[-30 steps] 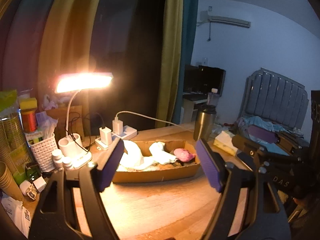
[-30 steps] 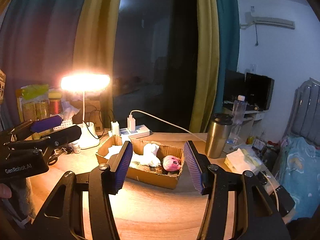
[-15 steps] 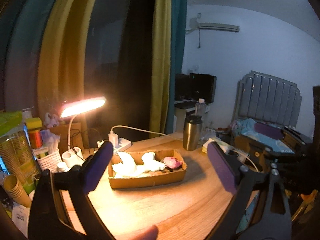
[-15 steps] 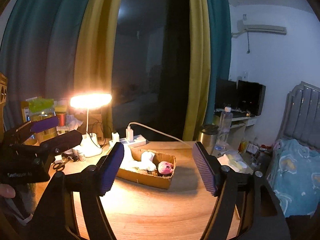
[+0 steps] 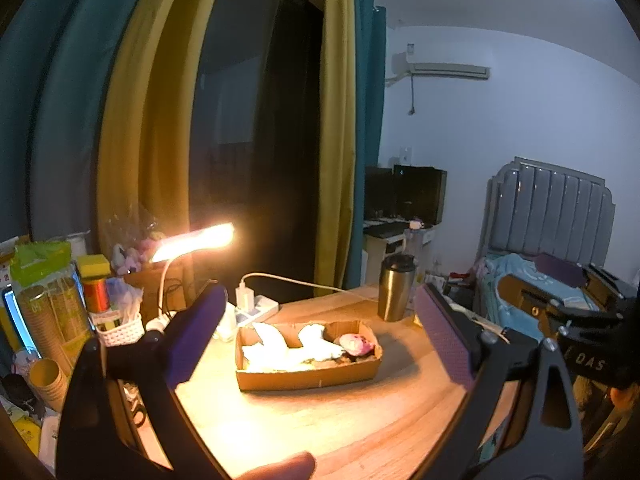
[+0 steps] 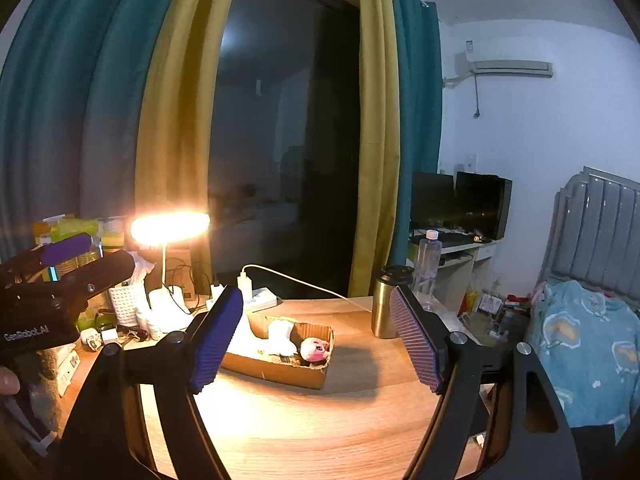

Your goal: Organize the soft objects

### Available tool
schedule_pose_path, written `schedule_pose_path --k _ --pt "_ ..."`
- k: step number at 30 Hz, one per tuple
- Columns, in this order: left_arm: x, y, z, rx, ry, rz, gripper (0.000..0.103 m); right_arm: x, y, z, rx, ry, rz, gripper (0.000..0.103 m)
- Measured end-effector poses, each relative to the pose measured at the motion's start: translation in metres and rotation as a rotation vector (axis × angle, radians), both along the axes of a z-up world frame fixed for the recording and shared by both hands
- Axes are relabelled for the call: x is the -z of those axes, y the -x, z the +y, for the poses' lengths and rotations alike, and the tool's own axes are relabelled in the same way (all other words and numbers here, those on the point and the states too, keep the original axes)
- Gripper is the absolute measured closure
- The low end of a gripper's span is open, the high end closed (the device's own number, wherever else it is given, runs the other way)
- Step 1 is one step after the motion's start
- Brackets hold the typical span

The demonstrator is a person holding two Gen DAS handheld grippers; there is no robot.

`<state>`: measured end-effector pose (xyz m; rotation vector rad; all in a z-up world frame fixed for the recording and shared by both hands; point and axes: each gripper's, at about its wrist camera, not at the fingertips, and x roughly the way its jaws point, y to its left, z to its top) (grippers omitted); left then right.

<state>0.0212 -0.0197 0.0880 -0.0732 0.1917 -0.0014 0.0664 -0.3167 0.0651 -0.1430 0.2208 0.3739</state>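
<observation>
Purple pads on our left gripper (image 5: 320, 332) and right gripper (image 6: 316, 336) stand wide apart, holding nothing and touching nothing. We hold both above the wooden table (image 6: 320, 432). Past them sits the cardboard box (image 5: 308, 378), with white soft cloths (image 5: 288, 350) and a pink plush toy (image 6: 315, 349) inside. We have pulled back; the box looks farther away than before.

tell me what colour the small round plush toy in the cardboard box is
Pink round plush toy, clearest in the right wrist view.
</observation>
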Motion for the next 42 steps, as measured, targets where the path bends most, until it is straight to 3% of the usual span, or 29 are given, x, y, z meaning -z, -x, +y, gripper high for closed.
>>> schedule_pose_path --k 42 --pt "0.0037 -0.0014 -0.0090 0.006 -0.038 0.003 0.007 0.0029 -0.0032 -0.0022 0.008 -0.003 0.006 0.024"
